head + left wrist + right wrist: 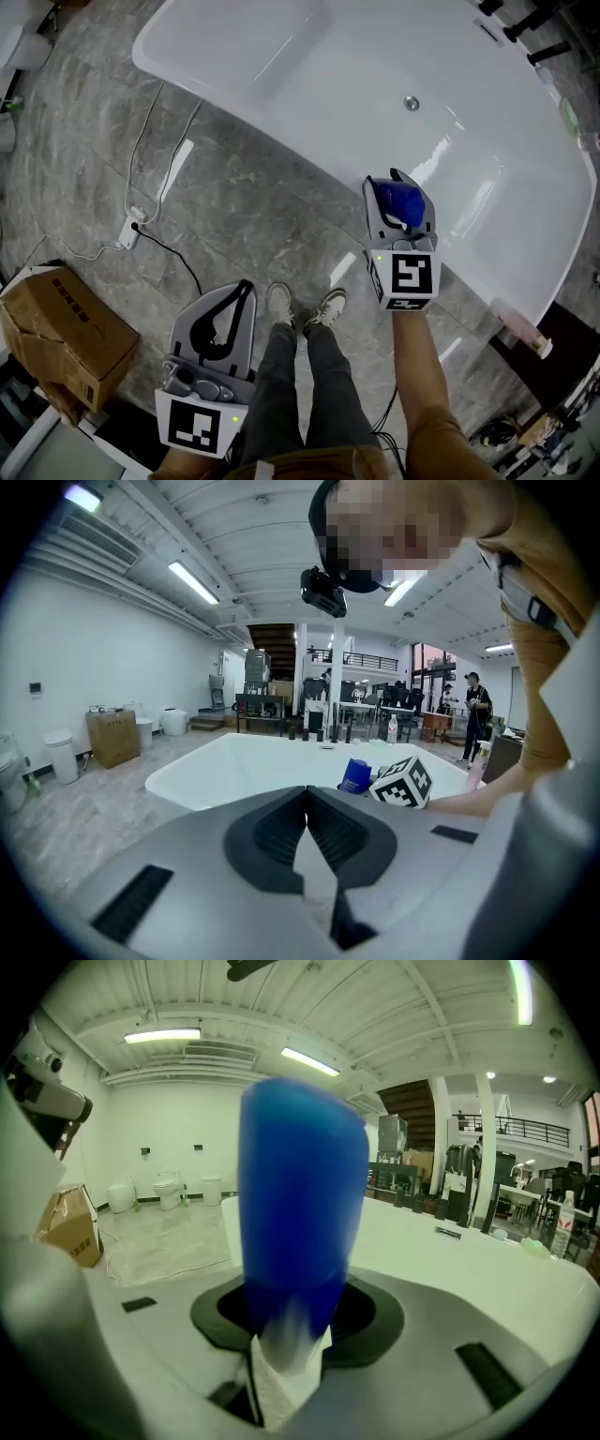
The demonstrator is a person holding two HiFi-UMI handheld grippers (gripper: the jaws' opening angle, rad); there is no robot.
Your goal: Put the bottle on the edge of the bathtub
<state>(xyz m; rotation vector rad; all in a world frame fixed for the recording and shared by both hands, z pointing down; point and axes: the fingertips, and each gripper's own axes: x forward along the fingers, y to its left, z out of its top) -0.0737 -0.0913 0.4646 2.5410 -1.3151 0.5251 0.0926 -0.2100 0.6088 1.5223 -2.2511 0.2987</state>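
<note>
Right gripper (398, 184): my jaws are clamping a blue bottle (397, 201). In the right gripper view, the right gripper (292, 1321) is showing both pads pressing on the bottle's (300, 1194) pale lower part, with the blue body rising upright out of the jaws.

Location of the bottle: in the head view it is hanging over the near rim of the white bathtub (244, 56), towards the tub's right end. The left gripper view is showing the same bottle (355, 774) just beside my right gripper's marker cube (405, 782), in front of the tub basin (244, 761). I cannot tell whether its base is touching the rim.

Left gripper (246, 287): I am holding it low at my left side over the grey stone floor (244, 216), well apart from the tub. In the left gripper view, the left gripper (307, 797) is showing its jaw tips meeting, with nothing between them.

Surroundings: my shoes (305, 305) are standing on the floor just short of the tub. A cardboard box (61, 323) is sitting at the far left, with a power strip (131, 230) and cables lying near it. A pale pink container (520, 328) is lying on the tub's rim at the right. The drain (411, 103) is showing inside the basin.
</note>
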